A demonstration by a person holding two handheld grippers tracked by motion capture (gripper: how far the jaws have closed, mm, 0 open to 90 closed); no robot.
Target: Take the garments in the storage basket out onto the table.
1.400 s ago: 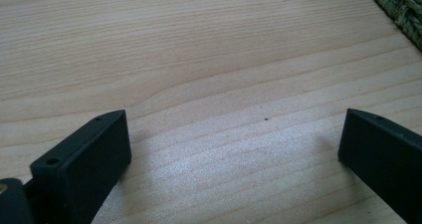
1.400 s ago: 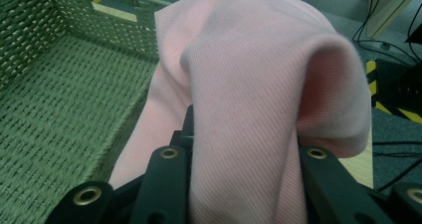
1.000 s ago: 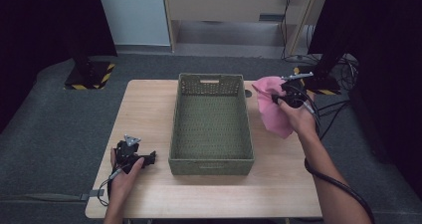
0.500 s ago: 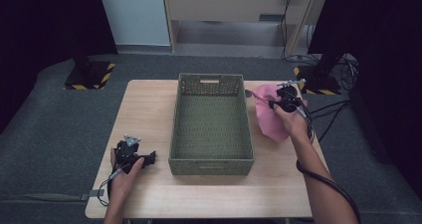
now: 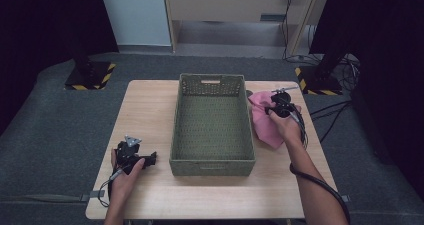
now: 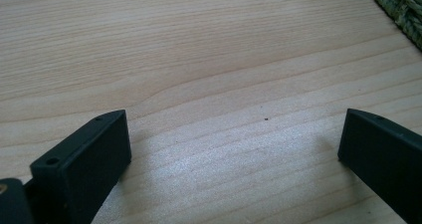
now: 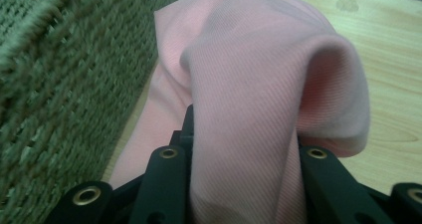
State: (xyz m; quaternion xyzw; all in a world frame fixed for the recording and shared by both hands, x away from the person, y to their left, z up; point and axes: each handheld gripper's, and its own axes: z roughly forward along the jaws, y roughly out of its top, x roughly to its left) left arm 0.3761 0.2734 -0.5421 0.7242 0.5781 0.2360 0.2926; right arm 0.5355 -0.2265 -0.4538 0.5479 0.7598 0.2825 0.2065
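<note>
Resting at the lower left of the high view, left gripper (image 5: 134, 157) on the bare table (image 5: 150, 115), jaws spread wide with nothing but wood grain between them in the left gripper view. Idle there, well apart from the work, so little to go wrong on that side beyond a cable snag if swung across in a hurry.

Standing at frame centre, woven green basket (image 5: 212, 127), empty, with its right wall just beside the cloth.

Hanging at the right of centre, pink cloth (image 5: 264, 120), bunched at the top in the right gripper (image 5: 276, 106) and trailing down onto the tabletop alongside the basket. Clamped on a thick fold of that fabric in the right gripper view (image 7: 239, 149), jaws nearly together, the rest of the cloth (image 7: 268, 74) ballooning loosely above them.

Judging the risks from here: only one fold pinched, so likely to slide out under a quick lift or a tug. Loose lower edge apt to drag along the table or catch on the rough weave of the basket wall, shoving the basket sideways. Cloth draped half over the rim instead of landing inside, if carried across too low. Bunched fabric also masking the camera's look ahead, making a blind placement likelier.
</note>
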